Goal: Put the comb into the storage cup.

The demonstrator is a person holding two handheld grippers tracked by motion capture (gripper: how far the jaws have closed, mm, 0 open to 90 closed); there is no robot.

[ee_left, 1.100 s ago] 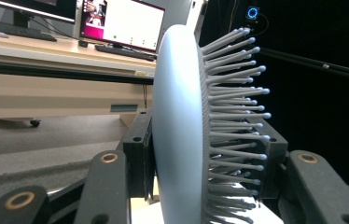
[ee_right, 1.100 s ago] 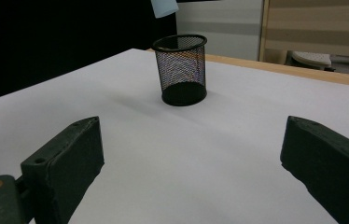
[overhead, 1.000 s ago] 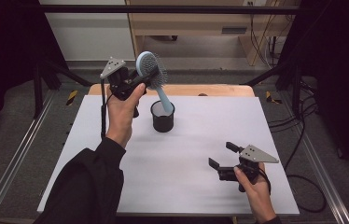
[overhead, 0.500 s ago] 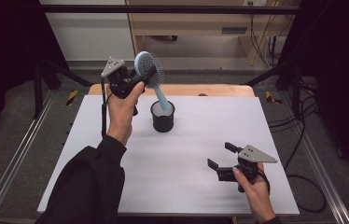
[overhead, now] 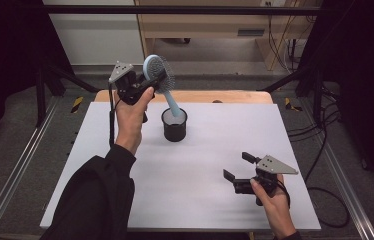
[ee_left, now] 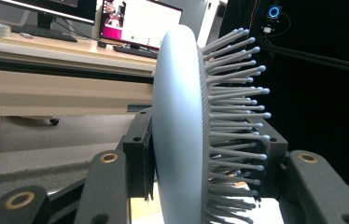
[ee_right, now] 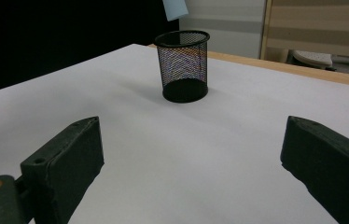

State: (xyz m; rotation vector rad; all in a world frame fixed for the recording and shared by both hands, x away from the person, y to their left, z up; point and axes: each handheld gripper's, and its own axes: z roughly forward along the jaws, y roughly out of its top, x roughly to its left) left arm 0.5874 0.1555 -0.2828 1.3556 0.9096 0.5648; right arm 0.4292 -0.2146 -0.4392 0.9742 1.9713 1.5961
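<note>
A light blue hairbrush (overhead: 156,70) hangs over the back of the white table (overhead: 215,150), tilted, with its handle pointing down toward a black mesh cup (overhead: 175,127). My left gripper (overhead: 147,82) is shut on the brush head. In the left gripper view the brush (ee_left: 177,116) stands edge-on, bristles to the right, clamped in the left gripper (ee_left: 205,154). My right gripper (overhead: 237,166) rests low at the front right, open with nothing between its fingers. In the right gripper view the cup (ee_right: 183,70) stands ahead of the right gripper (ee_right: 210,158), and the brush handle tip (ee_right: 175,8) hovers above its rim.
A wooden desk (overhead: 200,30) stands behind the table, and a wooden strip (overhead: 235,96) runs along the table's far edge. Metal rails (overhead: 20,165) flank both sides. Cables (overhead: 325,145) trail on the floor at the right. Monitors (ee_left: 135,23) sit on a desk beyond.
My left gripper has shifted the brush slightly to the left, its handle still over the cup. The right gripper has hardly moved.
</note>
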